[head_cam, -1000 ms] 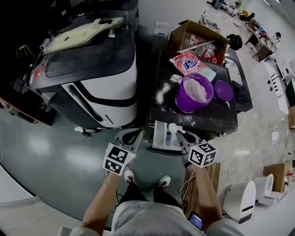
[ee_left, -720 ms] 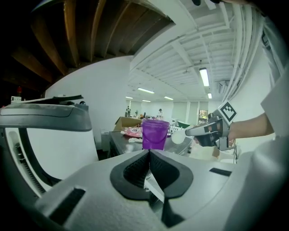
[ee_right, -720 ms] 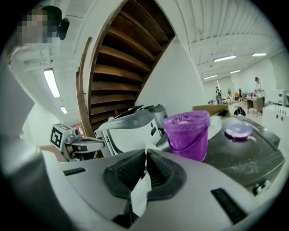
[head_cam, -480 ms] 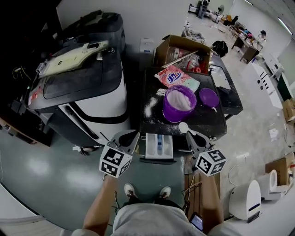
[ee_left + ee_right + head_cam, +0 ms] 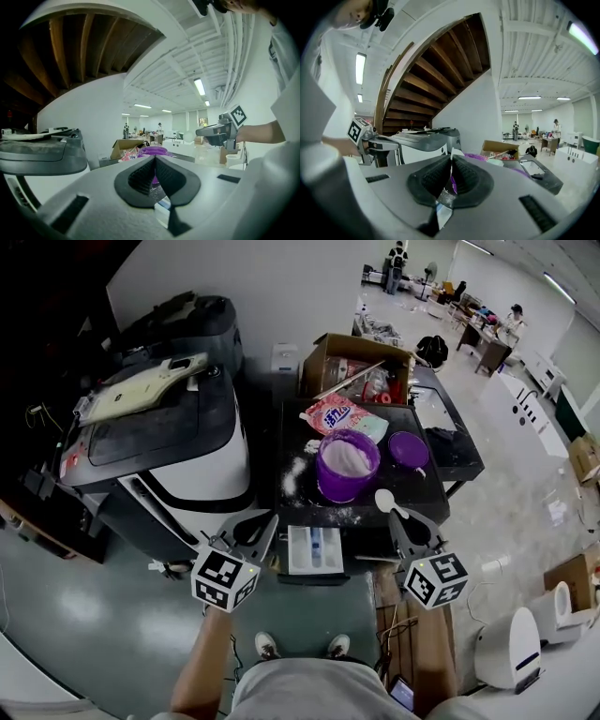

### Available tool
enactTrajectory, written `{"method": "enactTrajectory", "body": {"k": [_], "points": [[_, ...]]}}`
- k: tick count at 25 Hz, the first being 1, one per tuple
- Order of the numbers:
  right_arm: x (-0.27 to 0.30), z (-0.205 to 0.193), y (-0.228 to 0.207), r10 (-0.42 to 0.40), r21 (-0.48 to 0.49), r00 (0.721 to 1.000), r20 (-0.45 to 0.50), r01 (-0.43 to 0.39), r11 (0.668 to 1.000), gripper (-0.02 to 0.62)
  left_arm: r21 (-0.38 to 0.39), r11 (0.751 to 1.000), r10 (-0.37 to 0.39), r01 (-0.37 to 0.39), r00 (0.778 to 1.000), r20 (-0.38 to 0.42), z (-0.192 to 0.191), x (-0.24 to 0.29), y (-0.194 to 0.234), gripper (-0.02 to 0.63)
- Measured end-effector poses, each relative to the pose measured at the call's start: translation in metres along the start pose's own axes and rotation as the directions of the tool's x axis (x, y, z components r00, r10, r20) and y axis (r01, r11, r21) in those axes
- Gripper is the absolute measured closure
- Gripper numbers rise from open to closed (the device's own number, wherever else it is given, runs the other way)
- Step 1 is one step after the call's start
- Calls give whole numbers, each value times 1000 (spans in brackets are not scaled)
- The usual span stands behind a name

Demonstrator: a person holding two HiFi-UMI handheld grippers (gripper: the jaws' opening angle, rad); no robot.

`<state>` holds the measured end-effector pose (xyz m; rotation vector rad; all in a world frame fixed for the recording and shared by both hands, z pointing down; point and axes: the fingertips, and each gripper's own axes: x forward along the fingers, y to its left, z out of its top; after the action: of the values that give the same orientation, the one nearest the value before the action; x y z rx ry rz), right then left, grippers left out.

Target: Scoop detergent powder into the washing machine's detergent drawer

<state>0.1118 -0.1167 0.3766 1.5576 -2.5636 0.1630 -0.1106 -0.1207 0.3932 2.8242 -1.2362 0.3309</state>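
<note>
The right gripper (image 5: 451, 164) has its two black ribbed pads pressed shut on the thin flat handle of a white plastic scoop (image 5: 385, 500), whose round bowl juts past the tips. The left gripper (image 5: 154, 161) is closed tip to tip, with nothing held. Between the grippers a white rectangular detergent drawer (image 5: 312, 549) stands open. Beyond it, on the black powder-dusted top (image 5: 427, 481), are one round purple tub (image 5: 343, 490) of white powder, one purple lid (image 5: 409, 449) and one pink detergent bag (image 5: 336, 414).
</note>
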Motion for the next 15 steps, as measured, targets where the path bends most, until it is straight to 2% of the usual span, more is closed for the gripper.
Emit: {"method": "enactTrajectory", "body": {"k": [15], "points": [[-30, 24, -1, -11, -3, 997, 72, 11, 1000, 592, 40, 999, -13, 11, 999, 43, 30, -9, -12, 595]]}}
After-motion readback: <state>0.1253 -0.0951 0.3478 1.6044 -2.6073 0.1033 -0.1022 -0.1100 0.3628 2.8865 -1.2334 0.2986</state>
